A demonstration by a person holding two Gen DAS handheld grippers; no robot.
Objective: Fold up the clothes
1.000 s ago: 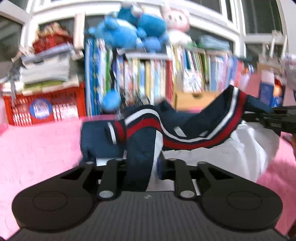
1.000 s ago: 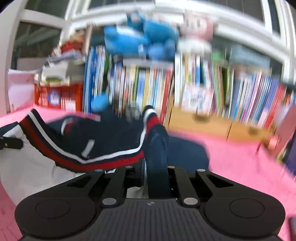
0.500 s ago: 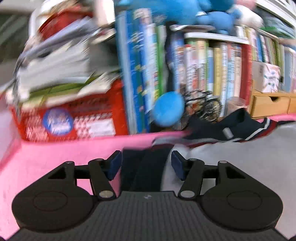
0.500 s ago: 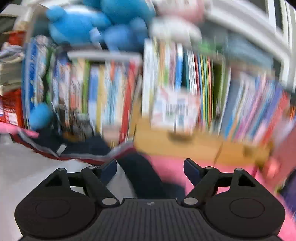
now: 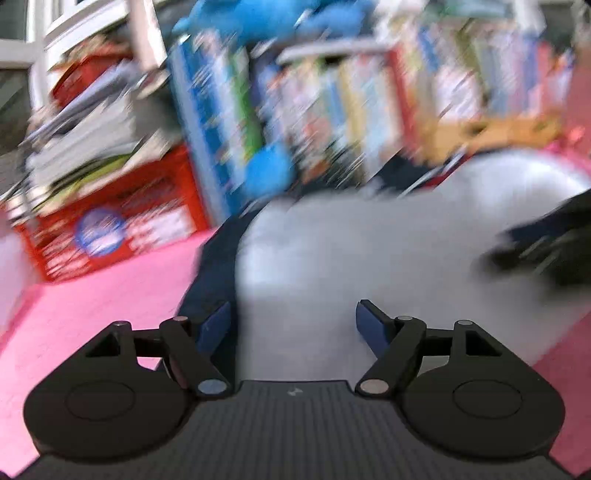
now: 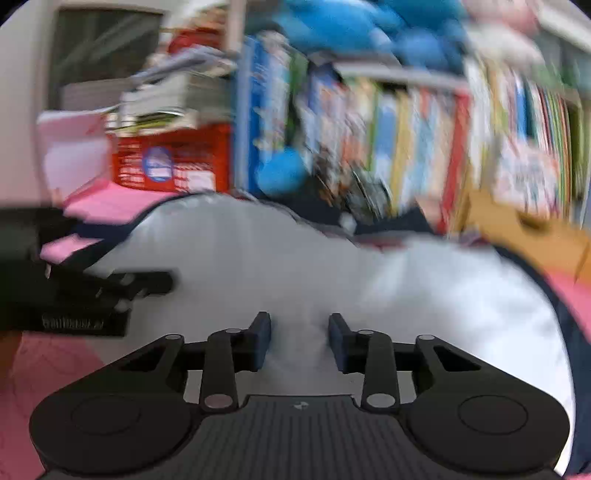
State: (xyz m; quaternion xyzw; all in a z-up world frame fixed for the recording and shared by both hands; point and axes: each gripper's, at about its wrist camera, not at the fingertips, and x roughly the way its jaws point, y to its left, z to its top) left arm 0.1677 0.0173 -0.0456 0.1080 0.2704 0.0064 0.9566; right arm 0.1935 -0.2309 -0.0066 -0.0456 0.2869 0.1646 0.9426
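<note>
A navy jacket with a white lining (image 5: 369,243) lies on the pink surface (image 5: 92,302), lining side up, with navy edges and a red and white striped trim at its far side. It also shows in the right wrist view (image 6: 332,273). My left gripper (image 5: 291,326) is open and empty above its left part. My right gripper (image 6: 299,339) is open and empty above its middle. The right gripper shows as a dark blur in the left wrist view (image 5: 546,247), and the left one in the right wrist view (image 6: 85,295). Both views are motion-blurred.
A bookshelf full of books (image 5: 332,103) stands behind the surface, with blue plush toys (image 6: 369,29) on top. A red crate (image 5: 110,229) under stacked papers sits at the back left. A wooden drawer unit (image 6: 524,236) is at the back right.
Both grippers were shut on the jacket's edges and holding it up. They let go, opened, and the jacket now lies flat, lining up. Both have pulled back over it.
</note>
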